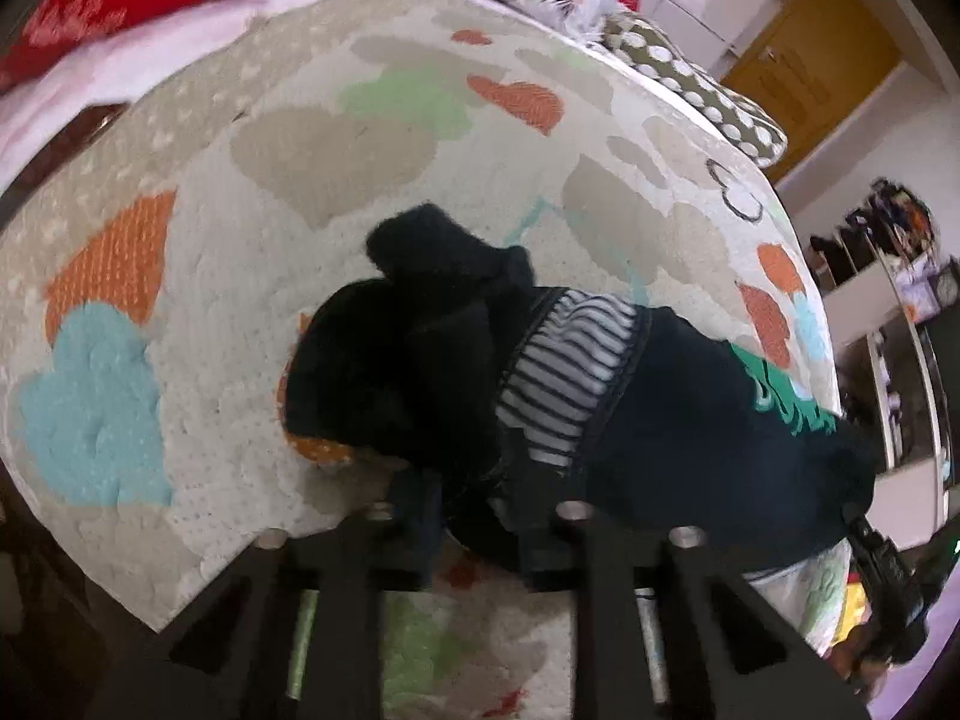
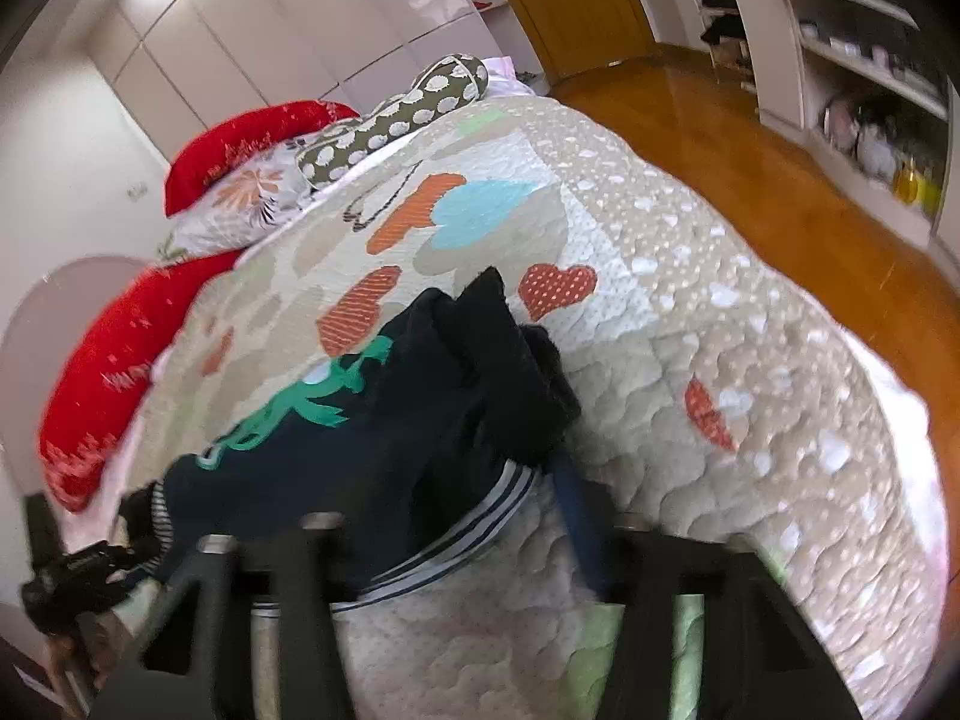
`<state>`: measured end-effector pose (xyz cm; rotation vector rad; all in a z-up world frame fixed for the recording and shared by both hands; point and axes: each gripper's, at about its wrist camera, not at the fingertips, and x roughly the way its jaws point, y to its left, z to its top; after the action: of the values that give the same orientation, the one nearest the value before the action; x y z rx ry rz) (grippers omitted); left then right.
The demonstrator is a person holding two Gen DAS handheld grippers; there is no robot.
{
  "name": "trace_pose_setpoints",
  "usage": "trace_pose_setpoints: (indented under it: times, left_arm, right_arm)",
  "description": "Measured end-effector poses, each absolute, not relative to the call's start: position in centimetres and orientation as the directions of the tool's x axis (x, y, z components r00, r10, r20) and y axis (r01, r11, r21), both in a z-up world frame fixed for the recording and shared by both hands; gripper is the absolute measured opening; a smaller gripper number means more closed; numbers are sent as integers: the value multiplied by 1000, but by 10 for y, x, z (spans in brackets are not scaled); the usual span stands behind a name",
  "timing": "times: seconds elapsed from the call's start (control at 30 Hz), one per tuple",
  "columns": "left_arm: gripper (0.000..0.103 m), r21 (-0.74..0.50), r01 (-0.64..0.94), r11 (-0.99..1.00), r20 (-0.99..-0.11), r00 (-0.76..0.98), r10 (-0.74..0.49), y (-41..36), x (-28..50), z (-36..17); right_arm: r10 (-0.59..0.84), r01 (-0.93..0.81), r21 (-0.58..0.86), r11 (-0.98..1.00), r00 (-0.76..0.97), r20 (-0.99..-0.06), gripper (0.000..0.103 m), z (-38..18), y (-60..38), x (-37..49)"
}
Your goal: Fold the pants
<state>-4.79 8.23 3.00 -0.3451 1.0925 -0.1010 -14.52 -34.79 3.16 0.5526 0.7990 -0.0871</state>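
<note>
While on bed | both hand-held grippers [image 1: 474, 531] [image 2: 474, 546] clamp pants [image 1: 660, 420] waistband

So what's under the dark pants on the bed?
The pants lie on a quilt with orange, blue and green hearts. An orange patch peeks out at their edge. The rest beneath is covered.

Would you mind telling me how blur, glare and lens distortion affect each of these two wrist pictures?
Left wrist view: fisheye bends the heart-patterned quilted bedspread into a dome; the dark navy pants with green print are underexposed, folds barely readable; edges smear. Right wrist view: window glare streaks the glossy white wardrobe doors and polished wooden floor; the pants and red pillow look motion-blurred.
</note>
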Motion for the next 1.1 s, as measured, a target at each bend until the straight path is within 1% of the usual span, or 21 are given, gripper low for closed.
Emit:
trace_pose_setpoints:
  times: [0.03,0.1,0.27,0.37,0.5,0.63,0.83,0.9,0.93,0.97,1.0,1.07,1.1]
  left_arm:
    - [12,-333,-87,939,-846,468,-256,83,-50,32]
    - [11,-360,-84,929,-836,472,-281,85,-52,37]
    - [11,-464,-105,879,-811,450,-374,95,-47,42]
    - [11,-532,-128,837,-788,438,-433,102,-37,42]
    - [11,-604,-164,780,-754,432,-494,109,-15,45]
    - [11,-602,-161,782,-746,463,-479,105,16,56]
    - [11,-560,-174,810,-765,484,-425,93,60,59]
    - [13,-554,-171,815,-767,485,-420,90,73,57]
    - [16,-552,-168,817,-768,485,-419,88,78,56]
    - [22,-554,-163,817,-765,487,-421,86,82,55]
    - [25,-556,-157,816,-761,491,-423,85,85,55]
    - [38,-558,-139,818,-753,499,-428,82,88,55]
    - [40,-561,-132,817,-749,502,-433,81,88,54]
  right_arm:
    - [119,281,417,864,691,-713,17,32,-347,-143]
    - [136,272,427,862,688,-713,10,33,-348,-142]
    - [196,211,464,860,703,-684,9,49,-351,-144]
    - [270,185,546,817,713,-647,9,60,-361,-136]
    - [323,185,621,762,723,-611,9,71,-377,-112]
    - [319,188,628,755,732,-602,9,81,-385,-77]
    - [270,225,567,792,703,-657,9,76,-380,-13]
    - [253,237,547,803,696,-672,9,72,-381,3]
    - [244,246,539,806,691,-681,9,69,-380,12]
    - [231,258,526,811,684,-692,9,66,-380,22]
    - [216,269,513,815,680,-701,9,64,-381,30]
    - [183,299,486,821,669,-720,9,56,-383,45]
    - [164,312,469,826,663,-730,9,53,-383,50]
